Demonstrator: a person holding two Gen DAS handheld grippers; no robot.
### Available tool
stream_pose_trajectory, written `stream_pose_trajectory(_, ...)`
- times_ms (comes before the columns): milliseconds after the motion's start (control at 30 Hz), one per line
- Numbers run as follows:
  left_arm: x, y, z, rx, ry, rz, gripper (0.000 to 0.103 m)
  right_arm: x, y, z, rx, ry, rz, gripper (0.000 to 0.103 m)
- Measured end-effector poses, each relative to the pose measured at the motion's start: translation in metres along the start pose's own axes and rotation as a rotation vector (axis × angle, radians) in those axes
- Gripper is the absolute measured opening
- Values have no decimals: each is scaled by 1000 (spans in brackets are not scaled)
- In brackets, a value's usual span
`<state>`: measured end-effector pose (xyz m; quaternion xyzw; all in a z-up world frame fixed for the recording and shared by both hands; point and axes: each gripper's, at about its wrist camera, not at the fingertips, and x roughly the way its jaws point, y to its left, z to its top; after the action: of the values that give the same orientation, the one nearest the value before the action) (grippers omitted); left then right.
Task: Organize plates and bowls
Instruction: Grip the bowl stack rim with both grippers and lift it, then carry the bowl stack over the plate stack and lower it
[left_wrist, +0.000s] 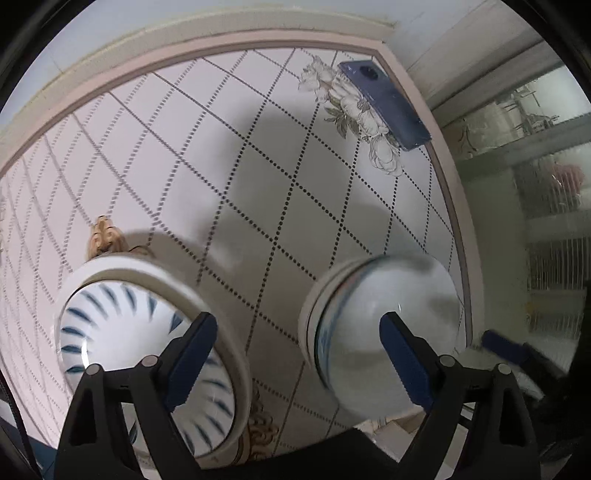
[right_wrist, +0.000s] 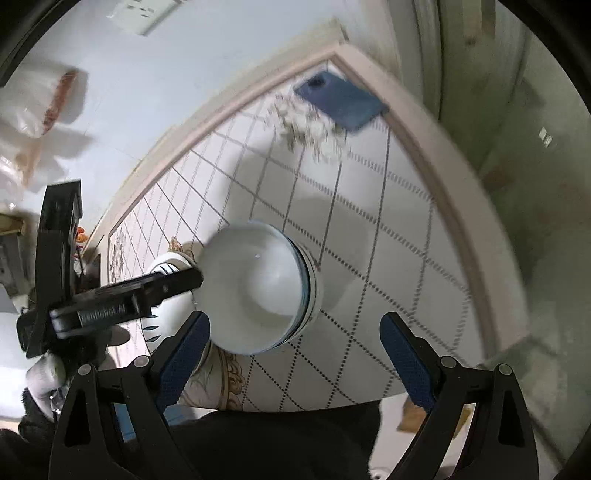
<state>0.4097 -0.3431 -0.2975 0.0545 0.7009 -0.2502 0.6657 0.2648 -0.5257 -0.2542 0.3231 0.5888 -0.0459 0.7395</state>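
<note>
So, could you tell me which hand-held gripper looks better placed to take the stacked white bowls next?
Probably the right hand-held gripper: open, with the stacked white bowls just ahead, nearly centred.

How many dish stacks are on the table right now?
2: a leaf-patterned stack on the left and a plain white stack to its right. How many dishes each holds is unclear.

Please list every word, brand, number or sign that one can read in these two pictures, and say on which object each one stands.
"Dentschet AI", or something close: pale lettering on the side of the left gripper, seen in the right wrist view; it is blurred, so the spelling is uncertain.
Blue phone: no readable text on its back.
Bowls and patterned plate: only painted blue strokes, no writing.
Wall socket: no readable marking.
</note>
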Motion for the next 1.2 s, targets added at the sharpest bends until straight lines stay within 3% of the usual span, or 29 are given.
stream_pose_trajectory(233,24,-3,13,4,46,-10,89,53,-14,7,53,68,72,95)
stream_pose_trajectory(467,45,-5,20,-4,96,-83,89,83,-17,14,77,109,118,95)
stream_pose_trajectory(500,48,-5,21,-8,103,-94,86,86,-19,15,81,114,122,95)
stream_pose_trajectory(600,58,-10,22,3,135,-115,65,100,-30,17,141,147,168,95)
stream_pose_trajectory(700,63,-15,20,17,144,-138,54,109,-37,18,188,159,240,83)
stream_pose_trajectory(767,65,-15,18,9,156,-162,53,114,-39,17,198,171,265,75)
stream_pose_trajectory(800,65,-15,18,9,151,-164,52,117,-39,16,203,175,290,64)
stream_pose_trajectory(867,64,-15,15,10,136,-169,52,123,-39,14,198,188,268,55)
stream_pose_trajectory(1200,57,-6,10,-27,125,-147,51,124,-32,13,203,173,248,55)
